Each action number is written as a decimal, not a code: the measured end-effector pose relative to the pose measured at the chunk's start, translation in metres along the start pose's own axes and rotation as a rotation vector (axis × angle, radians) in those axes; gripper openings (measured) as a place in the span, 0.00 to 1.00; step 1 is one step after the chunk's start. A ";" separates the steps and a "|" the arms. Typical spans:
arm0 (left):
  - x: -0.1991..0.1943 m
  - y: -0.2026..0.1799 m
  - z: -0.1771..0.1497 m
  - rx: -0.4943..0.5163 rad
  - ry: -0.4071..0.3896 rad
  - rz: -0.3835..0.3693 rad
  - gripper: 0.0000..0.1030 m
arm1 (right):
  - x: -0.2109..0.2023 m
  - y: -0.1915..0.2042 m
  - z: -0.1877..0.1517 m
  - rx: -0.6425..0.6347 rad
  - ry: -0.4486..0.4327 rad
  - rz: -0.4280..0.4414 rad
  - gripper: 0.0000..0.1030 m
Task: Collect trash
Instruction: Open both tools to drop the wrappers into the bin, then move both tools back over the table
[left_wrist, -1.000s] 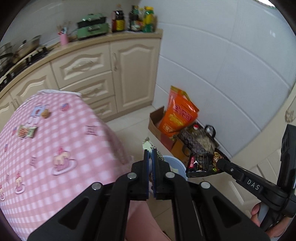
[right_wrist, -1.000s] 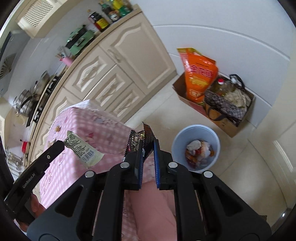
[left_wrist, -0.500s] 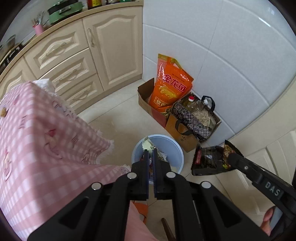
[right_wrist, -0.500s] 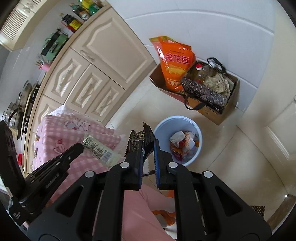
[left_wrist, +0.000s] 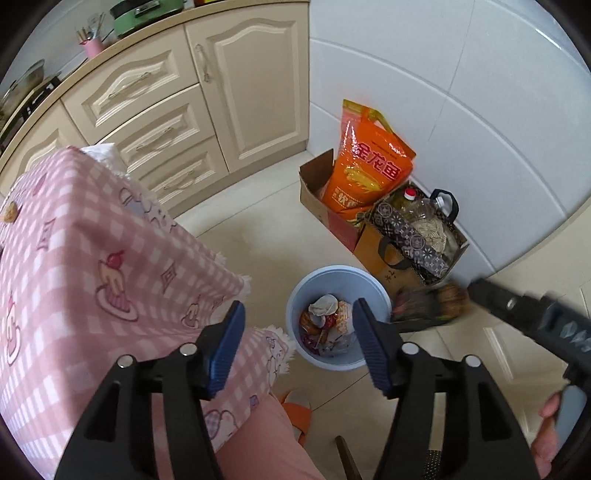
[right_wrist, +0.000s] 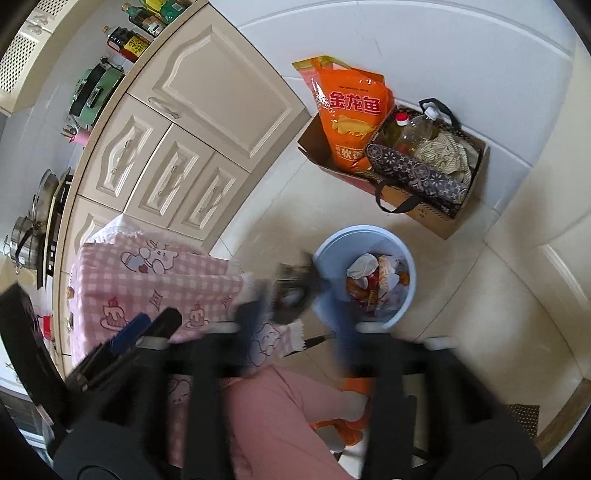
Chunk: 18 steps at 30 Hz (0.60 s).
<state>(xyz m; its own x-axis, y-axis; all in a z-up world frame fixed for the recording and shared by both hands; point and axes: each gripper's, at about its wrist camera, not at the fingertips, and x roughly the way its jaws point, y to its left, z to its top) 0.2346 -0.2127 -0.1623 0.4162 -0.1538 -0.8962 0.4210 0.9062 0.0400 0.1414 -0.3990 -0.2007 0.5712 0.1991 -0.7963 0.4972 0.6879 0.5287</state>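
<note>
above the blue bin (left_wrist: 373, 286), which stands on the floor beside the table with the pink checked cloth (left_wrist: 74, 240), the drop step of the task is in hand. the left gripper (left_wrist: 299, 343) is held over the bin's mouth with its jaws opening, and nothing is seen between its blue pads (left_wrist: 225, 347); crumpled wrappers (left_wrist: 325, 317) already lie inside the bin. the right gripper (right_wrist: 295, 317) is badly blurred, but its jaws are opening too, and a dark snack wrapper (right_wrist: 293, 291) is seen at its tips, just beside the bin's rim; whether it is loose and falling or clinging to a finger cannot be told, though it is probably free. it appears over the rim's edge rather than the middle, so a miss onto the floor is possible. for the next move, the wrapper's landing should be checked, and both grippers should then be carried back, jaws apart, toward the table, where a small piece (left_wrist: 9, 214) is seen on the cloth.
</note>
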 end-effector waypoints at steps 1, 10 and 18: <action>-0.001 0.002 -0.001 -0.004 -0.003 0.010 0.61 | -0.003 0.002 0.000 0.005 -0.032 0.016 0.68; -0.008 0.011 -0.010 -0.021 0.008 0.004 0.63 | -0.008 0.013 -0.008 -0.041 -0.025 -0.005 0.68; -0.026 0.010 -0.019 -0.006 -0.024 -0.015 0.63 | -0.017 0.011 -0.021 -0.032 -0.019 -0.017 0.68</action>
<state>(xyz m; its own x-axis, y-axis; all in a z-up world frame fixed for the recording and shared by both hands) 0.2129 -0.1922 -0.1464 0.4294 -0.1767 -0.8857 0.4221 0.9062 0.0238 0.1239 -0.3804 -0.1875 0.5753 0.1741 -0.7992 0.4857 0.7134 0.5051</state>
